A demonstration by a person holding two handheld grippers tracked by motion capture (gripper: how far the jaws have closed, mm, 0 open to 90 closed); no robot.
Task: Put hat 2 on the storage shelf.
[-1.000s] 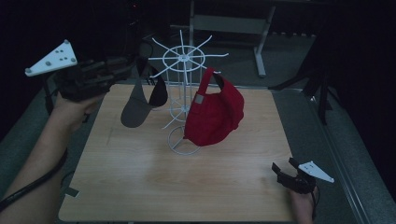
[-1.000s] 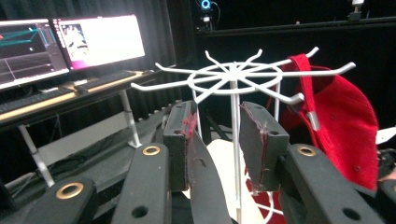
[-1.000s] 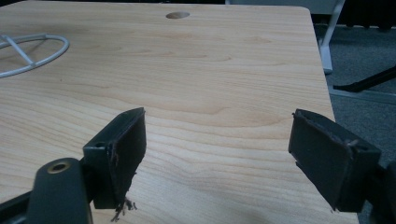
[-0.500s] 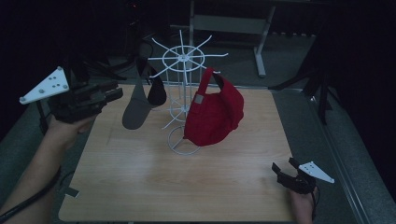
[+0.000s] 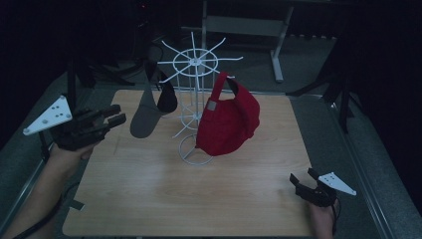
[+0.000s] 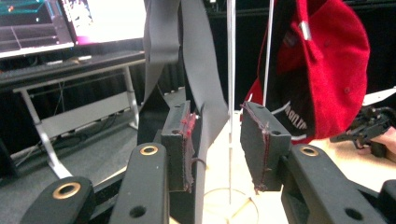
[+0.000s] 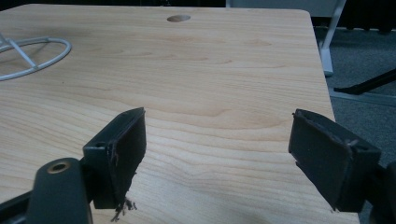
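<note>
Caps (image 5: 230, 122) are hanging soft and light, best pinched at the stiff brim (image 5: 144, 119); both tongs (image 5: 113, 115) (image 5: 302, 177) are gaping empty.

White wire rack (image 5: 195, 107): upright on the wooden table, round ring base, central post, spokes fanning from a hub at top. Red cap (image 5: 230, 119) hangs on the rack's right side, crown facing out, dark lining visible in the left gripper view (image 6: 327, 70). Grey cap (image 5: 149, 112) hangs on the rack's left side, brim pointing down, dark inside showing; grey strap (image 6: 201, 70) dangles beside the post.
</note>
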